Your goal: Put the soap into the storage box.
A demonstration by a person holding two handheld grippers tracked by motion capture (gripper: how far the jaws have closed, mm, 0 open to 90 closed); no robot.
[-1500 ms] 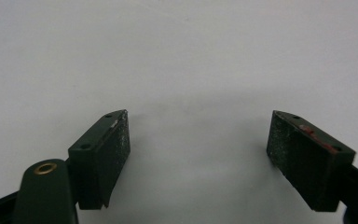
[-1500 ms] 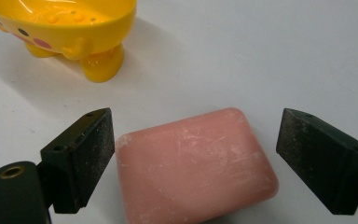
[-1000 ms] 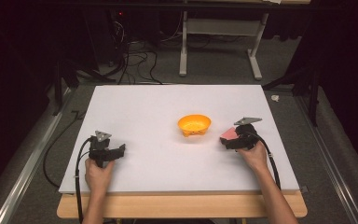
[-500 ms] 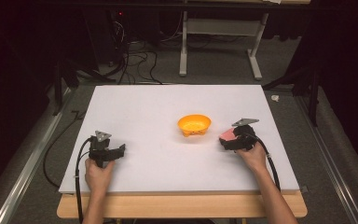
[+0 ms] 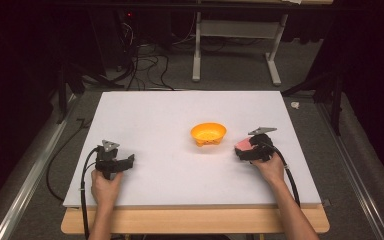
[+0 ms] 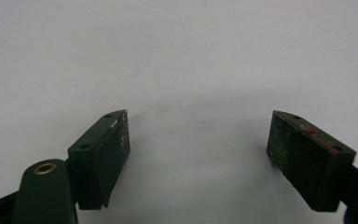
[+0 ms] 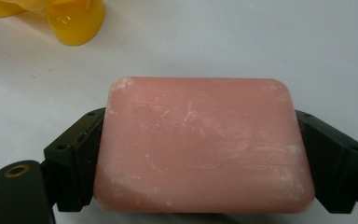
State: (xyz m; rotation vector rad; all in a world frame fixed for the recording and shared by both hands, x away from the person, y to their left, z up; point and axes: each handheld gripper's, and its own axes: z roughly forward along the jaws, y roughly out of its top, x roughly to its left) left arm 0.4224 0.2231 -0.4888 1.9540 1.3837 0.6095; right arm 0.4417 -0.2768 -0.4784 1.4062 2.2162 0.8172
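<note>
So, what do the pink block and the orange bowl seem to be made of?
The pink block looks like bar soap: matte and waxy, with whitish scuffs and rounded corners. The orange bowl seems to be glossy moulded plastic, with bright highlights on its smooth feet in the right gripper view.

Pink soap bar [image 7: 200,144] matt, scuffed w/ white marks; orange bowl [image 5: 208,133] glossy plastic

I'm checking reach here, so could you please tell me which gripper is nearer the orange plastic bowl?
Right. The right gripper, clamping a pink soap bar, sits just beside the orange plastic bowl; the left gripper rests farther away.
</note>
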